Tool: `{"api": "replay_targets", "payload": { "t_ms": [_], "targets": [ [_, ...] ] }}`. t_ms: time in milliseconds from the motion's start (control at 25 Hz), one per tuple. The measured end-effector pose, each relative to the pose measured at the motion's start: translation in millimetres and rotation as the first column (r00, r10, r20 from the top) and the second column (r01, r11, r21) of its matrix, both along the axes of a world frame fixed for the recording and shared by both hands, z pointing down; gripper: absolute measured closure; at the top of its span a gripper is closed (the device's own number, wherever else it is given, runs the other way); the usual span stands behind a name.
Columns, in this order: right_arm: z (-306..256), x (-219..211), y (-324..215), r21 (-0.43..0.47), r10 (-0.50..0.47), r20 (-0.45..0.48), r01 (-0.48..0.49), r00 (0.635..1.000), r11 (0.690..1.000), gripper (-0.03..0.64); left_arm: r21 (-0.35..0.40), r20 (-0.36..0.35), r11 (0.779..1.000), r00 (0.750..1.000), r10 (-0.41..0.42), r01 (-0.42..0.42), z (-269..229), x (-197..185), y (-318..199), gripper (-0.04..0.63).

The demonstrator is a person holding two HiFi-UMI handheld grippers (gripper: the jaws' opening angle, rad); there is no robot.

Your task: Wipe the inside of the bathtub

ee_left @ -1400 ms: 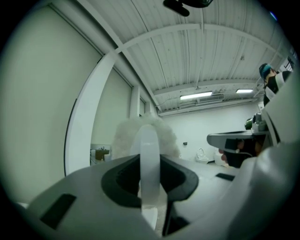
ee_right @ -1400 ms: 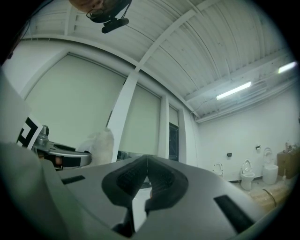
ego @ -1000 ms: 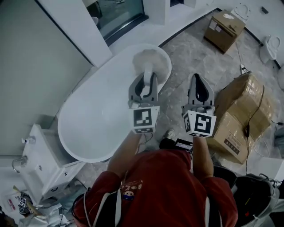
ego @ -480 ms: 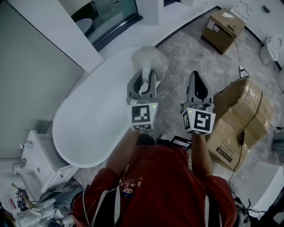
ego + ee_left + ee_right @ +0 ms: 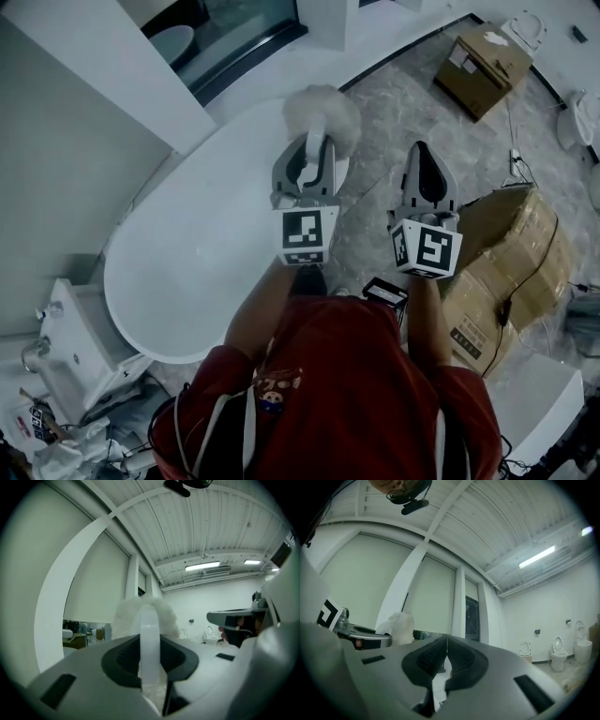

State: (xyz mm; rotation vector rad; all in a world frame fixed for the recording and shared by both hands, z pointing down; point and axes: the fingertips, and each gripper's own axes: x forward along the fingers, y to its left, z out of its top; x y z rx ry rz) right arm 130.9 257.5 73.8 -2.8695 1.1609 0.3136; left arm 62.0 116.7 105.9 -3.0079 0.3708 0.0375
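Left claw (image 5: 314,148) clamps the fluffy duster (image 5: 322,111) above the bathtub's (image 5: 178,253) far end; right claw (image 5: 424,155) is pressed together, empty.

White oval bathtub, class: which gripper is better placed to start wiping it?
Left gripper: its jaws hold the fluffy white duster by the white oval bathtub; the right gripper is shut and empty.
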Motion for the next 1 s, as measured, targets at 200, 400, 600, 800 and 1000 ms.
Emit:
{"api": "replay_targets", "payload": {
  "t_ms": [200, 400, 600, 800, 1000],
  "targets": [
    [-1, 27, -51, -0.028, -0.019, -0.013, 0.019, 1.0, 0.999, 0.604, -0.001, 0.015, 1.0, 1.0, -0.002, 0.002, 5, 22, -48, 0.503],
    [6, 38, -96, -0.047, -0.023, -0.002, 0.023, 1.0, 0.999, 0.604, -0.008, 0.043, 1.0, 0.999, 0.021, -0.021, 23, 32, -91, 0.502],
    [18, 42, -124, -0.076, -0.024, -0.004, 0.023, 1.0, 0.997, 0.604, -0.017, 0.082, 0.997, 0.994, 0.078, -0.077, 53, 40, -112, 0.503],
    [36, 55, -139, -0.125, -0.035, -0.007, 0.034, 0.999, 0.992, 0.604, -0.002, 0.119, 0.992, 0.985, 0.125, -0.126, 86, 53, -117, 0.502],
    [64, 82, -154, -0.142, -0.044, 0.024, 0.047, 0.999, 0.989, 0.604, -0.025, 0.184, 0.99, 0.973, 0.141, -0.138, 130, 72, -122, 0.503]
  ]
}}
